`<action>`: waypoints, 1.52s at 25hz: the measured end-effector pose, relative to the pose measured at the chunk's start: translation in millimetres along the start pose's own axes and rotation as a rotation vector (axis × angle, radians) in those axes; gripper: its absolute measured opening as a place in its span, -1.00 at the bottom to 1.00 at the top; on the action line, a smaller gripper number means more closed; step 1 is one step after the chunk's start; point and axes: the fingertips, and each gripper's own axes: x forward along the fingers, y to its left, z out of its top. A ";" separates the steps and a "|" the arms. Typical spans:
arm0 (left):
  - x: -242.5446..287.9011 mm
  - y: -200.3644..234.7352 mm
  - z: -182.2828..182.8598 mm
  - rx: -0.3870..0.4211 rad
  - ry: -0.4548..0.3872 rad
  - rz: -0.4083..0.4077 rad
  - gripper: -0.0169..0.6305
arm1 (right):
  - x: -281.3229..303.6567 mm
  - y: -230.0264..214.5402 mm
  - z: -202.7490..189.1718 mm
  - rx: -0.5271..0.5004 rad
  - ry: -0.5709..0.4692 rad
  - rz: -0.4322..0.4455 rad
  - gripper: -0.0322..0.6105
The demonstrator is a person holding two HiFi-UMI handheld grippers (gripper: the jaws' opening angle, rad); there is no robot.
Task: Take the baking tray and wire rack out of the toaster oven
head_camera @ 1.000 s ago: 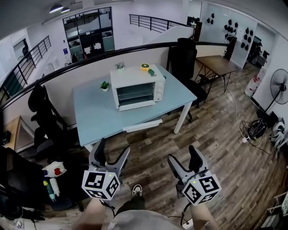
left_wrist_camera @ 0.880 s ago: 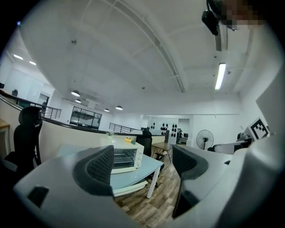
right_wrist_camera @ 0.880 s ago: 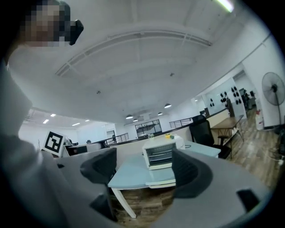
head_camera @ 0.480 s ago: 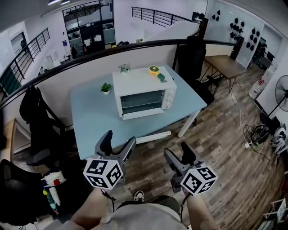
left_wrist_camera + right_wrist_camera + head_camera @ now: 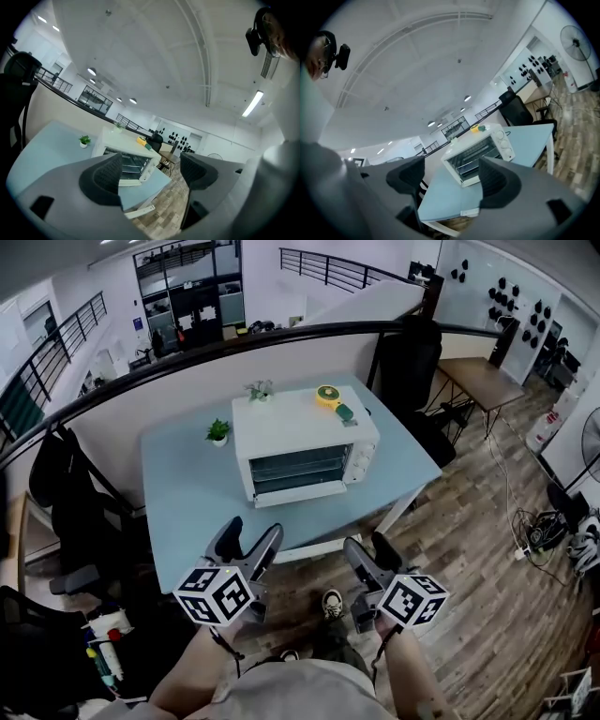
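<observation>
- Toaster oven (image 5: 305,451) stands mid-table (image 5: 187,493), with its shelves still inside.
- Left gripper (image 5: 251,531): jaws wide and empty, short of the table's near edge.
- Right gripper (image 5: 367,545): jaws closing on nothing. I'd keep them spread for the door.

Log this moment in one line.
stage: pre-reach | left gripper: jaws open, empty | right gripper: jaws closing, empty | toaster oven: on table, untouched

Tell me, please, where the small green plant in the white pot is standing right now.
In the head view, the small green plant in its white pot stands on the pale blue table, just left of the white toaster oven, towards the table's far edge.
</observation>
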 end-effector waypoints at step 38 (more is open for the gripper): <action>238.3 203.6 -156.7 -0.787 -0.259 0.423 -0.04 | 298.3 -232.3 -85.1 0.632 0.291 0.155 0.01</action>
